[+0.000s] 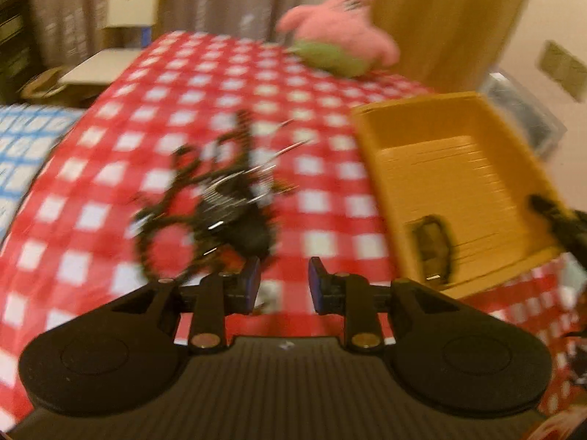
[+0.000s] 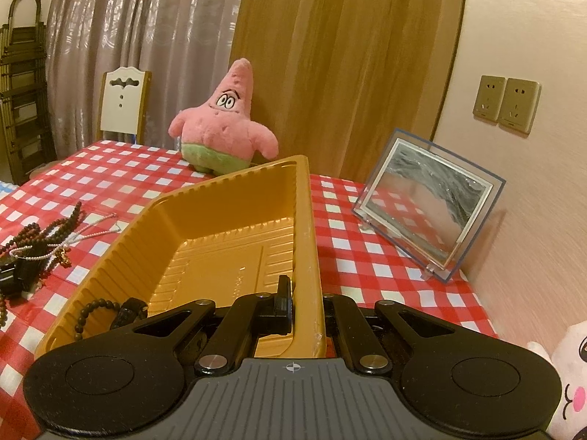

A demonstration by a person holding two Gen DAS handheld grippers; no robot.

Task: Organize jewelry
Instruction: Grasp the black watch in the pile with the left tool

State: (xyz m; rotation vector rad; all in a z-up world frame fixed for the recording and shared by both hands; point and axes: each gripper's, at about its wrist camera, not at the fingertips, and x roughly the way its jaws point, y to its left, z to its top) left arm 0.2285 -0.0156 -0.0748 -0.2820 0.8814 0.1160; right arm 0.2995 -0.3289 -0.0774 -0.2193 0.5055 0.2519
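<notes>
Left gripper parted, empty, near blurred jewelry pile; right gripper clamps yellow tray wall.

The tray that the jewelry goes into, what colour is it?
The tray is golden yellow, seen best in the right wrist view.

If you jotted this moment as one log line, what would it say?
left tongs: open, empty, near jewelry pile | right tongs: shut on tray wall | yellow tray: holds bead bracelet | tablecloth: checkered
</notes>
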